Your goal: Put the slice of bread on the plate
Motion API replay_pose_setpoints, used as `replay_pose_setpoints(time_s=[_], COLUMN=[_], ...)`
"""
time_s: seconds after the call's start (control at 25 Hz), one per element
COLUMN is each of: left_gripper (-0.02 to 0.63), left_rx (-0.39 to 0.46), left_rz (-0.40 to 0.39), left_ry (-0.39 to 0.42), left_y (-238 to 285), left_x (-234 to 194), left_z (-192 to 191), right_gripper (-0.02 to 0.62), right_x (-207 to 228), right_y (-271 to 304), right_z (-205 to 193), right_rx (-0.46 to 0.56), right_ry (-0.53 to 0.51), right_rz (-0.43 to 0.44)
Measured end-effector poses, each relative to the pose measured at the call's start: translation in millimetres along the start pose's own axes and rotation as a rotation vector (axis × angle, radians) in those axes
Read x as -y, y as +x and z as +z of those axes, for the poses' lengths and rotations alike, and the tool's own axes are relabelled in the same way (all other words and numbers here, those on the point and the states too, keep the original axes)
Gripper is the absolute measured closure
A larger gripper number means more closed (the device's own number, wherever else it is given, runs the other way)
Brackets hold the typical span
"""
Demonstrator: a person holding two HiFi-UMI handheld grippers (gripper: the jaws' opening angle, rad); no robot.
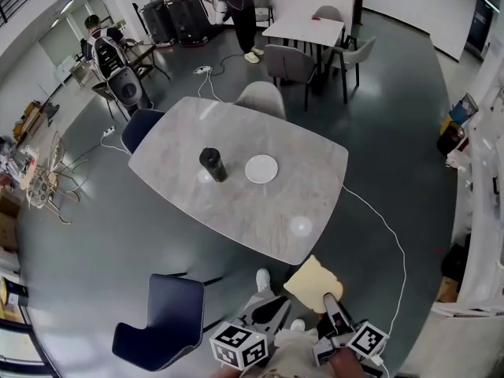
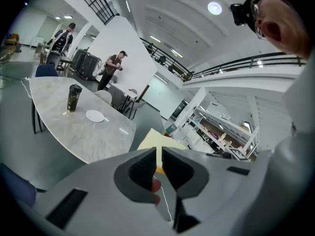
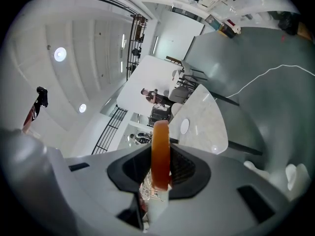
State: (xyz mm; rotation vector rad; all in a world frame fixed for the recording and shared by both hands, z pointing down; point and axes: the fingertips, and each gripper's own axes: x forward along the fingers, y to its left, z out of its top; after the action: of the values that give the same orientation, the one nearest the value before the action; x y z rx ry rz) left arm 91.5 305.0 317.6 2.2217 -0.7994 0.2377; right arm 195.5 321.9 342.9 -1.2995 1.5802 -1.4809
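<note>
The right gripper [image 1: 329,299] pinches the slice of bread [image 1: 313,282] above the floor, near the marble table [image 1: 307,203]. The left gripper [image 1: 272,309] is pressed together, empty. Farther off are the plate [image 1: 261,168] and a dark cup [image 1: 213,164] with illegible print.

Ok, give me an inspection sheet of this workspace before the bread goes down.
Surface: pale marble table.
Job's things: slice of bread held over the floor, short of the table; white plate empty, mid-table.
Clutter: dark tumbler upright, left of the plate, apart from it.
Grippers: right gripper shut on the bread; left gripper jaws together, nothing between.
Cables: white cable trails over the floor from the table's right edge.
Surroundings: blue chair nearby; second table and a standing person beyond.
</note>
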Motion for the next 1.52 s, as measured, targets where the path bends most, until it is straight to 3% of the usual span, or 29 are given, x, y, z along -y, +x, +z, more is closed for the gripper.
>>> replay_pose_setpoints(time_s=[0.2, 0.44, 0.72, 0.96, 1.52], left_gripper=[0.563, 0.563, 0.563, 0.563, 0.563], left_rx=[0.012, 0.030, -0.016, -0.039, 0.039], left_rz=[-0.016, -0.035, -0.107, -0.124, 0.052], left_ry=[0.007, -0.018, -0.026, -0.036, -0.079], left_y=[18.1, 20.1, 36.3, 58.7, 95.7], left_x=[-52.7, -115.0, -154.2, -186.2, -260.0], left_z=[49.2, 105.5, 159.0, 189.1, 231.1], right_gripper=[0.500, 0.500, 0.500, 0.500, 0.500], right_x=[-7.0, -30.2, -49.6, -51.0, -40.1], right_y=[62.4, 138.0, 201.8, 248.6, 356.3], right_z=[4.5, 8.3, 14.6, 19.5, 44.5], right_rx=[-0.002, -0.009, 0.036, 0.042, -0.173], right_ry=[-0.002, -0.085, -0.100, -0.091, -0.127], right_rz=[-0.008, -0.040, -0.072, -0.097, -0.093])
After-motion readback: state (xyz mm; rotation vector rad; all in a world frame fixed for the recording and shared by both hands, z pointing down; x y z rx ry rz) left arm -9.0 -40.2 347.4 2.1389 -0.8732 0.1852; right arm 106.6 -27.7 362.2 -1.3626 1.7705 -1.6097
